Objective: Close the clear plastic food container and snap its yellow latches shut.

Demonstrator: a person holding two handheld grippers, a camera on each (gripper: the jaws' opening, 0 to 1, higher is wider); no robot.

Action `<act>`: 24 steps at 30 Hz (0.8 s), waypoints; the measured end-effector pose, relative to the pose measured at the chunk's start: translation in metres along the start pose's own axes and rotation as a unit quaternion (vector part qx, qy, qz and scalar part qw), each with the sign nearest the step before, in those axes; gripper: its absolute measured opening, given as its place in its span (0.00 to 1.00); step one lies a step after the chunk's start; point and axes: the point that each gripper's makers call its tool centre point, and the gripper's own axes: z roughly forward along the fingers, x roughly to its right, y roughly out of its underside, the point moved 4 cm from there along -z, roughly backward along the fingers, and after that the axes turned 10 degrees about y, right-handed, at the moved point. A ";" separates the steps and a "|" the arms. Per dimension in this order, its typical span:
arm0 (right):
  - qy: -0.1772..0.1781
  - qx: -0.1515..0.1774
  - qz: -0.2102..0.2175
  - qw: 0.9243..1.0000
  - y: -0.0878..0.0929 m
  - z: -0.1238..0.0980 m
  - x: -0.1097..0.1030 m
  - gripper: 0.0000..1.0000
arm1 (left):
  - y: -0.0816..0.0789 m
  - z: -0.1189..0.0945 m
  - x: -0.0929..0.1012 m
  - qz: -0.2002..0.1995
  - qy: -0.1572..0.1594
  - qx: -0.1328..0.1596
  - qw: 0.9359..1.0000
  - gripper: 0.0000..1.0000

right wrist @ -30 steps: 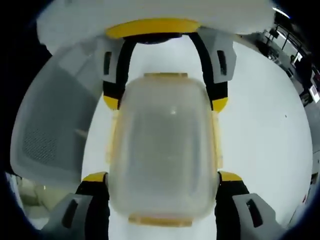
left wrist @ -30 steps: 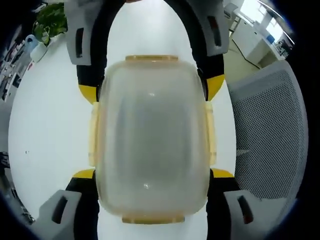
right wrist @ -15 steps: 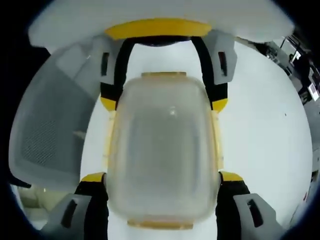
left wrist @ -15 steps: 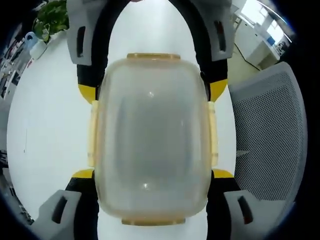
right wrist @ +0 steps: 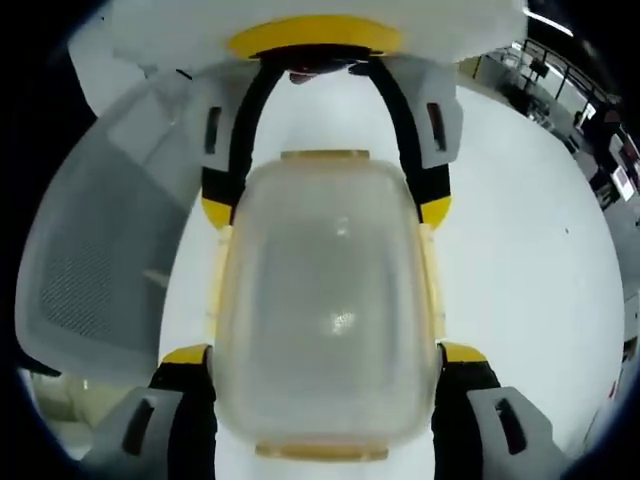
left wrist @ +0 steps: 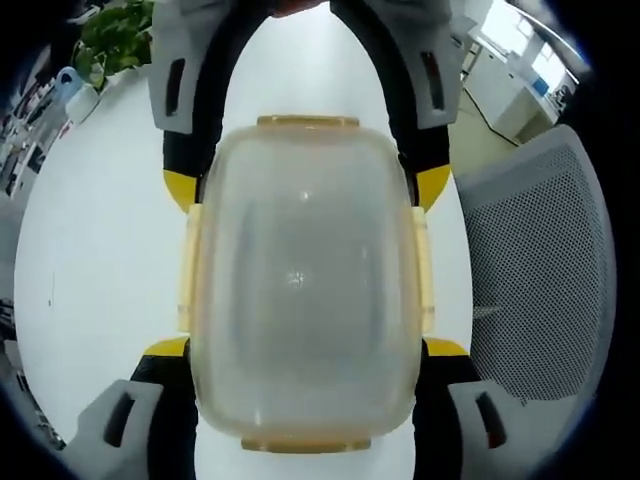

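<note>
A clear plastic food container [left wrist: 300,280] with its lid on lies lengthwise between my two grippers over a white table [left wrist: 90,250]. Pale yellow latches [left wrist: 423,268] sit on its sides and ends; I cannot tell whether they are snapped down. My left gripper [left wrist: 305,350] clasps the near end, its yellow-tipped jaws pressed against both long sides. My right gripper [left wrist: 305,185] clasps the far end the same way. In the right gripper view the container [right wrist: 325,300] sits between the right gripper [right wrist: 312,355] at the bottom and the left gripper [right wrist: 325,210] at the top.
A grey mesh office chair [left wrist: 540,260] stands close beside the table, and it is the same chair [right wrist: 90,260] in the right gripper view. A green plant [left wrist: 110,35] and small items stand at the table's far edge.
Both views have shifted slightly with the hands. The container stays held between the two grippers in the same way.
</note>
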 end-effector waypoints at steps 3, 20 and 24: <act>0.000 0.001 -0.001 1.000 0.000 0.000 0.000 0.90 | -0.001 0.001 -0.001 0.000 0.000 0.002 1.000 0.91; 0.008 0.013 0.007 1.000 -0.002 0.001 0.000 0.91 | -0.001 0.001 -0.001 0.002 0.000 0.012 1.000 0.91; 0.007 0.007 0.006 1.000 -0.002 0.001 0.000 0.91 | -0.001 0.001 -0.001 0.002 0.001 0.013 1.000 0.91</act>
